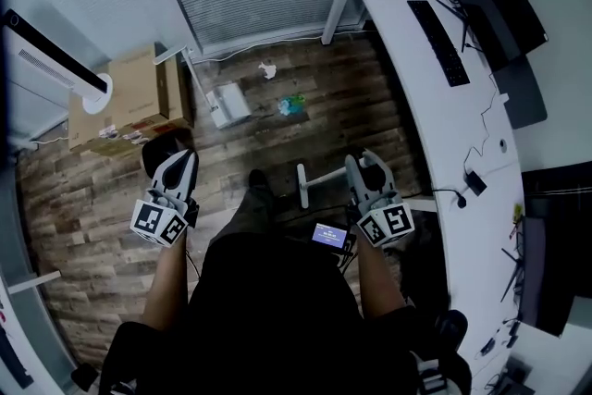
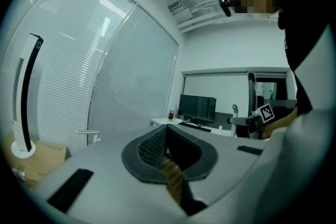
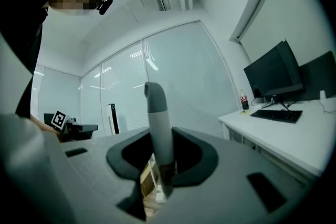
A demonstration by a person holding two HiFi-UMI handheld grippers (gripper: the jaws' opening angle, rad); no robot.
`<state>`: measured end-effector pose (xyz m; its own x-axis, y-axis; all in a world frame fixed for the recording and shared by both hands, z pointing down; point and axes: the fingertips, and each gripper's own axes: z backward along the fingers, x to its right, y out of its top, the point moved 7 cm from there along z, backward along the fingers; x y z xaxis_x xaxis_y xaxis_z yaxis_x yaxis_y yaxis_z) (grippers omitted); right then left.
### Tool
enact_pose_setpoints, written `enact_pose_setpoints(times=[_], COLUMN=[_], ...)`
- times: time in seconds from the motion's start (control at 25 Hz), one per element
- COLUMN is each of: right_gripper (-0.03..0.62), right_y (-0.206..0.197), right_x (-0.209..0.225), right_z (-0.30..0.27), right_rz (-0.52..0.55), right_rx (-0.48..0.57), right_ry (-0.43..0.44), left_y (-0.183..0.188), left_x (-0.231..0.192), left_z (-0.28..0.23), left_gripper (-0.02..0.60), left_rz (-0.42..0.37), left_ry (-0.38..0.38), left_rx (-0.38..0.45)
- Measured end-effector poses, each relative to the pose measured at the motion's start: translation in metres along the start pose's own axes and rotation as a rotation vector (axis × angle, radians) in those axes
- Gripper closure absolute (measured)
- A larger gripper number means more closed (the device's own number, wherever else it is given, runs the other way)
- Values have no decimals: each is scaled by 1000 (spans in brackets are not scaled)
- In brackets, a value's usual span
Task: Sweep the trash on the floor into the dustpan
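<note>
Brown wood-plank patterning is being displayed by the floor (image 1: 92, 245); the dustpan (image 1: 228, 104) is being shown white, the trash (image 1: 291, 104) blue-green, the handle (image 3: 157, 128) grey.

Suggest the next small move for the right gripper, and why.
Probably carry the broom forward and set it down just right of the green trash. The right gripper is clamped on its handle but sits well short of the trash, and the white dustpan lies left of that trash, so a leftward stroke should push it in.
</note>
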<state>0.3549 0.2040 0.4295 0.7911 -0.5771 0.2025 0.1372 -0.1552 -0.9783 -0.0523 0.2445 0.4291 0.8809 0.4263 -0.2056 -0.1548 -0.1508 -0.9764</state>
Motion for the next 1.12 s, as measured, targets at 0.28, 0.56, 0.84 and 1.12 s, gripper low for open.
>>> enact_pose_setpoints(times=[0.28,0.56,0.84,1.12], right_gripper=[503,503,503,503], right_y=[18,43,66,79], right_x=[24,54,84,126], right_z=[-80,-164,-230,-283], right_rz=[19,9,30,4], right_rx=[-25,-14,21,34], right_ry=[31,8,-20,-18], left_y=[8,27,44,60], left_x=[-74,-144,-187,-214], left_z=[-57,-118,-158,-190], left_gripper=[588,588,588,588], left_rz=[28,45,39,8], left_ry=[20,25,26,42], left_rx=[1,11,40,38])
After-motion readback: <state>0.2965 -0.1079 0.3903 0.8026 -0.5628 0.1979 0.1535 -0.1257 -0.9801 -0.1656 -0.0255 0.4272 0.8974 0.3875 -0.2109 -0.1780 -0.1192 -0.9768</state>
